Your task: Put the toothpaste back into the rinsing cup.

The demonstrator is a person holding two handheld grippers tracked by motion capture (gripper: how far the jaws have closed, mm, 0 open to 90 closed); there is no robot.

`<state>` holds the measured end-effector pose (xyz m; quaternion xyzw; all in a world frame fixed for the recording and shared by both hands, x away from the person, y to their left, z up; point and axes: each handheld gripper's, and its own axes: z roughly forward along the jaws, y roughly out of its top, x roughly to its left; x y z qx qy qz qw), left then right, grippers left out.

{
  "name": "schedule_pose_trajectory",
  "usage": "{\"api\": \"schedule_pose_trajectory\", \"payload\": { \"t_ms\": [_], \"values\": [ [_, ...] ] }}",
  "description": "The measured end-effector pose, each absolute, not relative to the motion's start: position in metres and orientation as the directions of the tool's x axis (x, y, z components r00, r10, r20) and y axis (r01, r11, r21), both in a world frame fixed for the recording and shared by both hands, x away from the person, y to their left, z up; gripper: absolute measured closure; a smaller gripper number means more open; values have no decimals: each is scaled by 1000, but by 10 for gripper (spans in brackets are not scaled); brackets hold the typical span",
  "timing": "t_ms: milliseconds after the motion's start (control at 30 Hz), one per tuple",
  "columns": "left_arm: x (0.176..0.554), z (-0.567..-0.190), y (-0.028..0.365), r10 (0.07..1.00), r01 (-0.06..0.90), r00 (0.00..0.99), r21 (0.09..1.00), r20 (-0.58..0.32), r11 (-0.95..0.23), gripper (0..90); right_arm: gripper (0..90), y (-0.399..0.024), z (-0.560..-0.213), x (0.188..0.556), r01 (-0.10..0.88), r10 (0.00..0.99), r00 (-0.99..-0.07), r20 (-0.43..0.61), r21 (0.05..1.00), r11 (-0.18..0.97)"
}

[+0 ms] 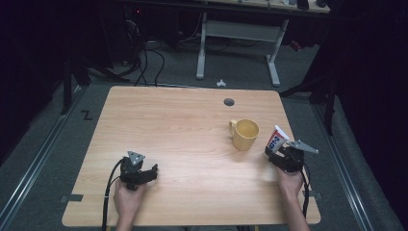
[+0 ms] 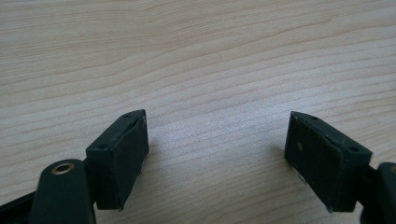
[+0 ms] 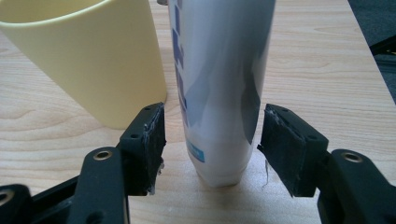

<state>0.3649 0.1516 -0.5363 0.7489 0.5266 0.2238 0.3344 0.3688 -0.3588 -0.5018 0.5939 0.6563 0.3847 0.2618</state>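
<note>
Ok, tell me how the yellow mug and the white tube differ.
The yellow mug is wide, plain and open-topped with a handle; the white tube is slim, printed in blue and red, and leans. The tube sits between the right gripper's open jaws; the mug stands outside them. Both rest on the table.

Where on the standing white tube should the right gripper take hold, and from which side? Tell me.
Grip the white tube low on its body, just above the cap it stands on, coming level from the table's near edge. The right gripper already straddles it there, jaws open with a gap on each side. The tube stands upright and likely tips easily. Keep clear of the yellow mug close beside it.
</note>
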Motion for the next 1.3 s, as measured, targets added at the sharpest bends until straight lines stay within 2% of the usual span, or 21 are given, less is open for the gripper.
{"api": "schedule_pose_trajectory", "payload": {
  "t_ms": [200,633,900,1300],
  "values": [
    [365,-536,152,938,639,345,736,-17,-222,219,412,-359,-506,373,577,980,-154,125,816,-13],
    [365,-536,152,938,639,345,736,-17,-222,219,506,-353,-514,379,560,988,-148,43,827,48],
    [365,-536,152,938,639,345,736,-17,-222,219,534,-350,-514,379,544,989,-150,0,835,83],
    [365,-536,152,938,639,345,736,-17,-222,219,576,-352,-511,376,557,986,-166,-13,824,105]
  ]
}}
